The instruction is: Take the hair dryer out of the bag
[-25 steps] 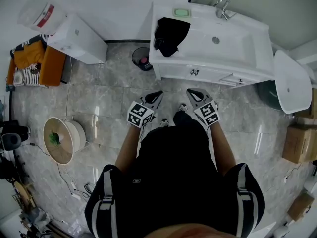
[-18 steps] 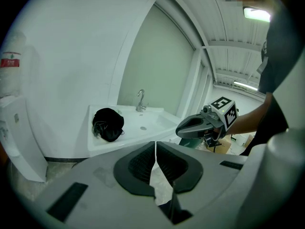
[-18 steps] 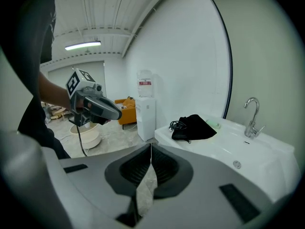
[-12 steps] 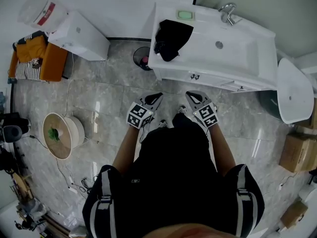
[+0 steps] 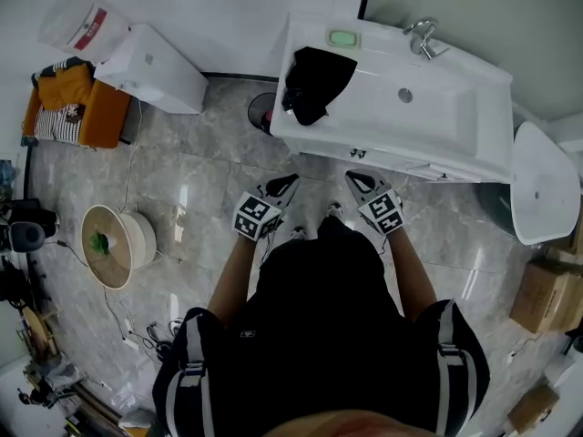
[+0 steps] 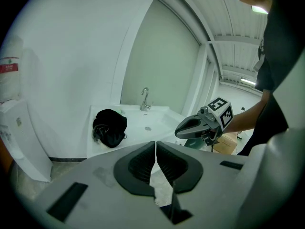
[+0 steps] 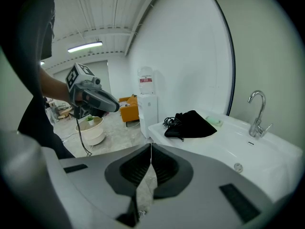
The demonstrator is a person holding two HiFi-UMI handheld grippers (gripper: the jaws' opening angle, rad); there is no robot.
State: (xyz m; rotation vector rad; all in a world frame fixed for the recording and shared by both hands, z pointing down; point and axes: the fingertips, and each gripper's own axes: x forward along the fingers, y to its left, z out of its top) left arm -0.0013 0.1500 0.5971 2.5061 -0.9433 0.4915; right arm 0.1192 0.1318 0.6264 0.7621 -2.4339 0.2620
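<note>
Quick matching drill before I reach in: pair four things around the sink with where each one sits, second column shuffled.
Things:
1. black bag
2. green soap
3. faucet
4. small plant

Places:
A. at the far rim of the basin
B. on the round white stand on the floor
C. on the left end of the counter, as the head view shows it
D. at the counter's back edge, just behind the bag

Pairs: 1-C, 2-D, 3-A, 4-B
</note>
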